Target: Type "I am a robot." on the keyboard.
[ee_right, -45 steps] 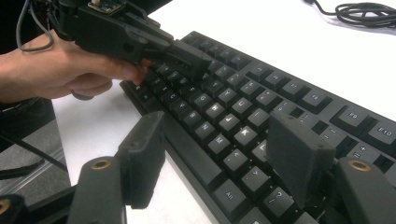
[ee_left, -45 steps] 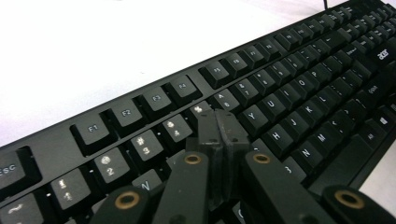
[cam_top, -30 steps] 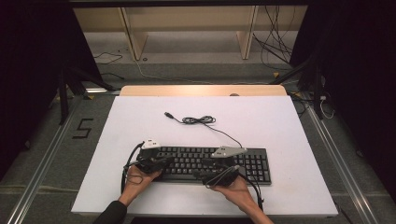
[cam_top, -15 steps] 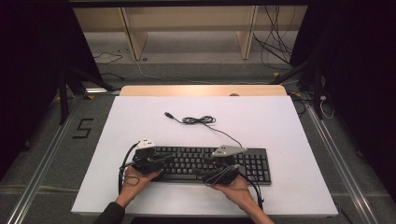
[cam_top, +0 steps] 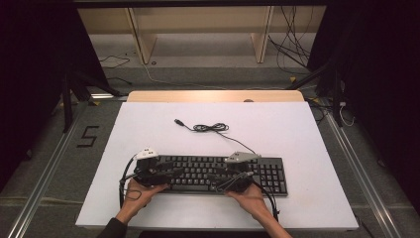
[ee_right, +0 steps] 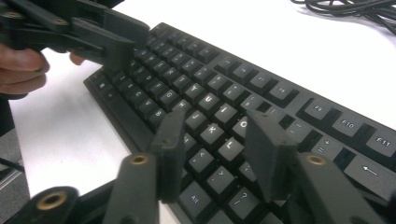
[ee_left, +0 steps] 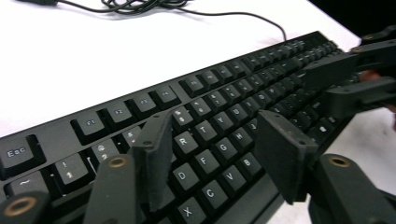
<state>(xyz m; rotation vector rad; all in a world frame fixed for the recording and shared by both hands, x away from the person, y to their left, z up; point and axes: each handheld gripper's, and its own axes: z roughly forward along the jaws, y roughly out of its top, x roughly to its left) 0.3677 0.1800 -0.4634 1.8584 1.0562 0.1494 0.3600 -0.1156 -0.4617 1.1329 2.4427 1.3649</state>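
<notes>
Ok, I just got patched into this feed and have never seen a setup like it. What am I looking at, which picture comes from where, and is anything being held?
There is no robot arm here. A person stands at the near edge of a white table and holds a two-jaw tool in each hand: the left tool and the right tool.

The wide picture comes from a fixed camera above the person, looking forward and down. The other two come from cameras riding on the tools, each looking along its own two black jaws: left tool, right tool.

On the table lies a black keyboard. Its cable lies in a loose bundle farther back.

Nothing is held. Both tools have their jaws apart, poised over the keys, the left over the keyboard's left half, the right nearer the middle.
</notes>
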